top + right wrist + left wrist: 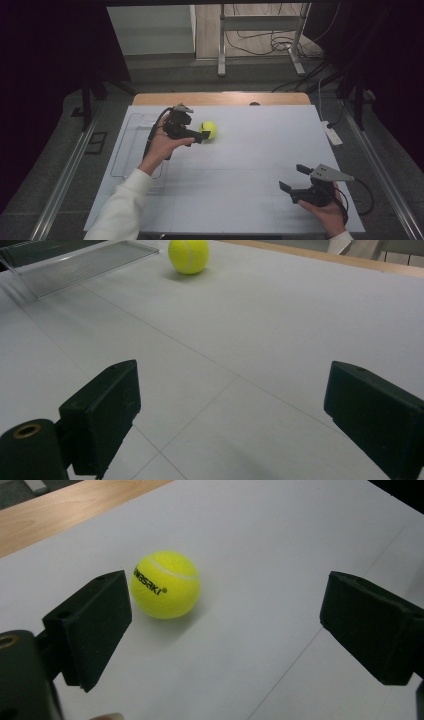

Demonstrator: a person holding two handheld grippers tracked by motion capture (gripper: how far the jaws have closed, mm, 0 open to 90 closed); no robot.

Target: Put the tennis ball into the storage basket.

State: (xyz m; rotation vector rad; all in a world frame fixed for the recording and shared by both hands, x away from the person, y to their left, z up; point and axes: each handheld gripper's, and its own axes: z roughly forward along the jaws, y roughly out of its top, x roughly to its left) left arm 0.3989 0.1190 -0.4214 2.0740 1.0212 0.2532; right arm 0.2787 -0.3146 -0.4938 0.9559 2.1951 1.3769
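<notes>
A yellow tennis ball (208,130) sits on the white table cover (250,165), toward the far left part of the surface, with black lettering visible on its side in the left gripper view (165,584). The left gripper (192,131) is held just beside the ball on its left, pointing toward it, with one jaw tip close against the ball's near side as seen from the high view. The left hand (162,145) grips the tool from below, the wrist raised off the table, and the forearm in a white sleeve (122,207) stretches diagonally from the bottom edge up to the gripper. In the left gripper view its two black jaws stand wide apart, with the ball lying ahead of them, near the left jaw and not between them; nothing is clamped. A clear plastic tray (131,145) lies flat on the cover to the left of that hand, partly under the forearm. The right gripper (292,179) is well apart from the ball, low at the near right of the table, pointing leftward across the surface, with the grey plate on top and its cable looping off to the right. The right hand (327,210) holds it from beneath, close to the table's near edge. Its jaws are likewise spread wide with bare cover between them, and in the right gripper view the ball (188,255) lies far ahead beside the tray (75,265).
</notes>
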